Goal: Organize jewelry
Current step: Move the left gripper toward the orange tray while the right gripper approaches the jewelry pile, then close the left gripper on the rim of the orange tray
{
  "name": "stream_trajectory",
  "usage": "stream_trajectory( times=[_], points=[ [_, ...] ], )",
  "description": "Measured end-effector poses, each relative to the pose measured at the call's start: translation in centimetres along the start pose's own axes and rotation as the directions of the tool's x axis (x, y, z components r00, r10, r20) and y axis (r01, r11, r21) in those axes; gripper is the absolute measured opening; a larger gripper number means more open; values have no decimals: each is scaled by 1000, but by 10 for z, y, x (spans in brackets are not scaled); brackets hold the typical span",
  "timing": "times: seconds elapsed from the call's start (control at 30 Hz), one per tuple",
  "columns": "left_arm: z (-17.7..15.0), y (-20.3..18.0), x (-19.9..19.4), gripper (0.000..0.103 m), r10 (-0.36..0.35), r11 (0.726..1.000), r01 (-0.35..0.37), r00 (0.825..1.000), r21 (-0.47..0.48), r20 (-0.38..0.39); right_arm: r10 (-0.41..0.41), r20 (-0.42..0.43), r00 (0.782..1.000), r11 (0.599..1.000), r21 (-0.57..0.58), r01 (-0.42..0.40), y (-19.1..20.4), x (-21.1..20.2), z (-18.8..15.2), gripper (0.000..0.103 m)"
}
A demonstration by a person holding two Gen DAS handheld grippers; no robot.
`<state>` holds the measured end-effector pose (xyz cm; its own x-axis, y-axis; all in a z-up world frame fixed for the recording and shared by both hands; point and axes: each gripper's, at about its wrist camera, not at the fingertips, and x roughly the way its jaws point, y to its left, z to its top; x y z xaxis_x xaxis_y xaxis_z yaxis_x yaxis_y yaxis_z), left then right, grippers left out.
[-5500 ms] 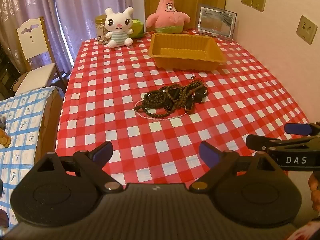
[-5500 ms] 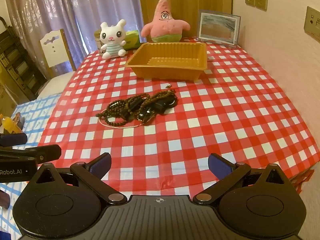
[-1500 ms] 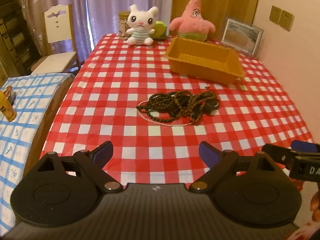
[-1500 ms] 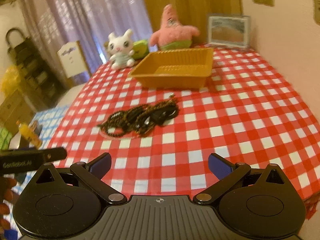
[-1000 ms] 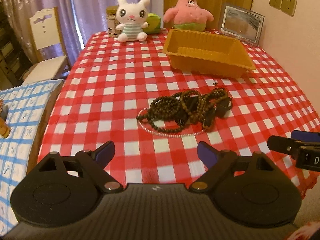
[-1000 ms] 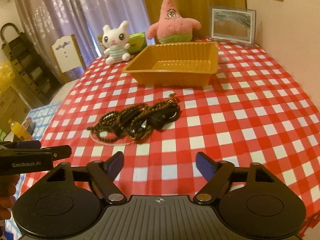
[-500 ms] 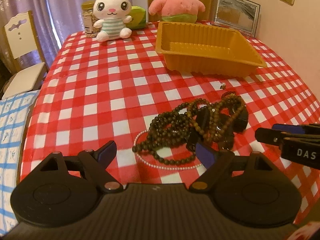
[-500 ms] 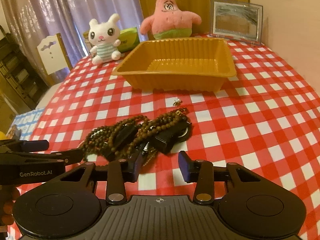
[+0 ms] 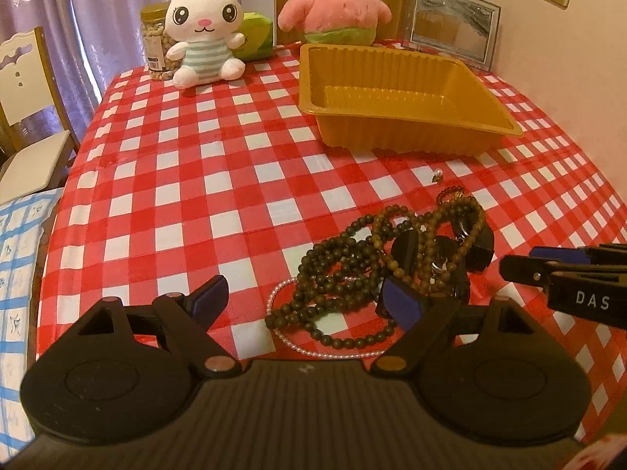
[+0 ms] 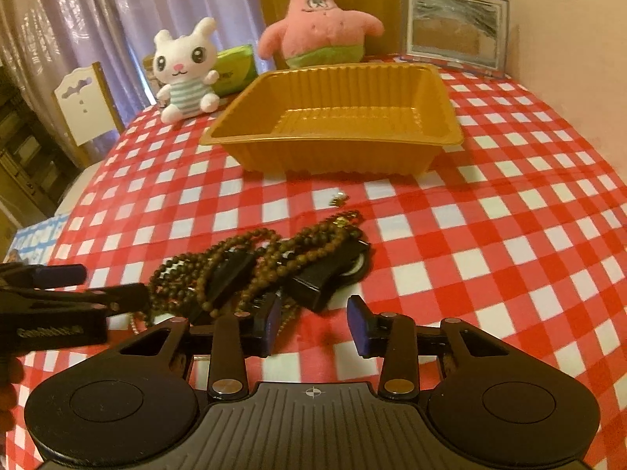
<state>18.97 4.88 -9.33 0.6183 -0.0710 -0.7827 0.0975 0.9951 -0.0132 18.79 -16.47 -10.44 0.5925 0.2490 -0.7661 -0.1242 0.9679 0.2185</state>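
A tangle of dark wooden bead strands (image 9: 352, 274) with black pieces in it lies on the red checked tablecloth. A thin pearl strand (image 9: 292, 342) loops under its near edge. My left gripper (image 9: 305, 299) is open and low over the pile's left part, with beads lying between its fingers, untouched. My right gripper (image 10: 313, 323) stands half narrowed just short of the pile (image 10: 274, 266), with only cloth between its pads. A tiny loose charm (image 10: 339, 198) lies between the pile and the empty golden plastic tray (image 10: 333, 156).
A white bunny plush (image 9: 202, 31), a pink starfish plush (image 9: 333, 0), a jar (image 9: 154, 43) and a picture frame (image 9: 454, 27) line the table's far edge. The wall runs along the right. A chair (image 9: 23, 117) and a blue checked surface (image 9: 15, 254) are beyond the left edge.
Both grippers have come forward and down to the bead pile, which now fills the lower middle of both views. The right gripper's jaws have narrowed; the left's stayed wide.
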Motion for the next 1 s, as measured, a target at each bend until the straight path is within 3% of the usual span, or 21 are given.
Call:
stream_trajectory(
  times=[0.2, 0.5, 0.8, 1.0],
  points=[
    [0, 10, -1, 85, -1, 1000, 2, 1000, -29, 7, -47, 14, 999, 997, 56, 47, -23, -9, -3, 39],
    [32, 32, 18, 85, -51, 997, 54, 997, -58, 53, -156, 71, 985, 982, 121, 147, -73, -12, 15, 39],
    [86, 52, 56, 79, -147, 987, 151, 986, -55, 78, -207, 99, 973, 962, 202, 184, -118, -8, 41, 39],
    [124, 53, 90, 70, -270, 960, 275, 959, -55, 86, -230, 107, 967, 952, 230, 201, -130, -1, 55, 39]
  ],
)
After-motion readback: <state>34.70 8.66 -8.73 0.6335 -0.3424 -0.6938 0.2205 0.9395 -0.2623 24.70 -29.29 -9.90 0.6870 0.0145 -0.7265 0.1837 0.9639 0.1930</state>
